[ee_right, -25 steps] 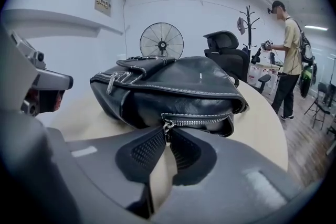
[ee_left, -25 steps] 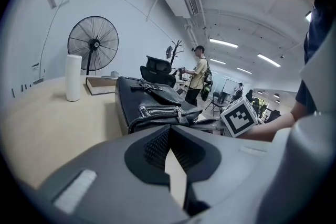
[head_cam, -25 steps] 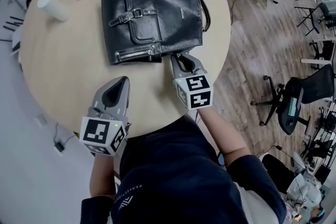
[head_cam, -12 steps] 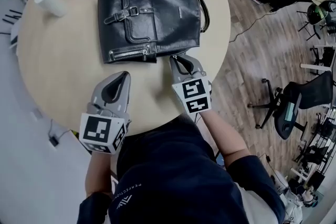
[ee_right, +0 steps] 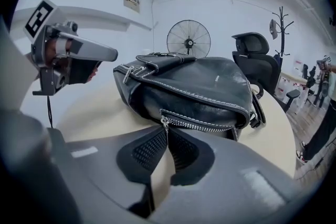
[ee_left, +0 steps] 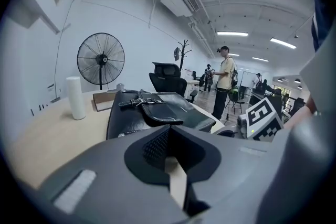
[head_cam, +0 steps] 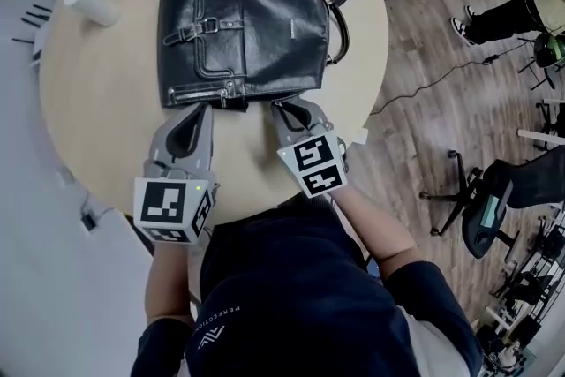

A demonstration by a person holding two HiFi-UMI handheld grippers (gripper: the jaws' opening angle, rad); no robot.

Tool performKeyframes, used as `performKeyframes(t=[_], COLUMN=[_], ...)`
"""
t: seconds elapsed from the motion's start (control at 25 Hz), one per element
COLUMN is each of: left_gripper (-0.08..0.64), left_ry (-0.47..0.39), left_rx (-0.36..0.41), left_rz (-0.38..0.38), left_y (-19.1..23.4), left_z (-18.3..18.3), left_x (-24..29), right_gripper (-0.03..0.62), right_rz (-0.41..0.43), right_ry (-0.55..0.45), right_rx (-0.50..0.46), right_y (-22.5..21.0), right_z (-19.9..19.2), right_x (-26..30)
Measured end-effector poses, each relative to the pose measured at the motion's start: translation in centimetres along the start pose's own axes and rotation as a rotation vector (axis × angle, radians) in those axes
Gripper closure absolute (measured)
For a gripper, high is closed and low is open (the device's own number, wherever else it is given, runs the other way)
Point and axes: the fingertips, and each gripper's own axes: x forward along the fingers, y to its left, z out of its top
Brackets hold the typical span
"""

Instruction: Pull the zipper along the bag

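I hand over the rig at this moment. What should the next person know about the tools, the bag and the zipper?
Left tool: shut, empty, at the near edge of the black leather bag.
Right tool: shut on the zipper pull, at one end of the zipper.
The bag lies flat on the round table.
Done: pull gripped.
To do: draw it along the zipper.

The left gripper (head_cam: 201, 108) points to 12 o'clock, its jaws pressed together on nothing. At its 3 o'clock side, the right gripper (head_cam: 277, 106) leans toward 11 o'clock, jaws pinching the zipper pull (ee_right: 164, 122). Both bare forearms (head_cam: 371, 229) reach in from 6 o'clock.
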Motion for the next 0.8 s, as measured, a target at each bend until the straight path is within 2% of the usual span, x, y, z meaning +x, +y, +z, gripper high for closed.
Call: performKeyframes(t=[0.32,0.44,0.56,0.68,0.8], left_gripper=[0.454,0.468,0.511,0.523,0.528], left_ry=[0.025,0.026,0.04,0.064,0.072], left_rx=[-0.054,-0.071,-0.075,-0.067,-0.098], left_rz=[0.139,0.176,0.2,0.211,0.211], left_y=[2.5,3.4,4.1,4.3,4.6], left_z=[-0.6,-0.7,-1.1,-1.6,-1.9], left_x=[1.6,1.7,2.0,2.5,2.5], right_gripper=[0.581,0.581,0.581,0.58,0.581], right_rz=[0.098,0.131,0.161,0.184,0.209], right_ry=[-0.002,-0.007,-0.008,-0.004,-0.001], right_rx=[-0.017,-0.026,-0.03,-0.033,-0.042], right_y=[0.3,0.3,0.3,0.1,0.2], right_z=[0.0,-0.1,-0.2,-0.3,-0.3], right_x=[0.0,-0.1,-0.1,-0.2,-0.3])
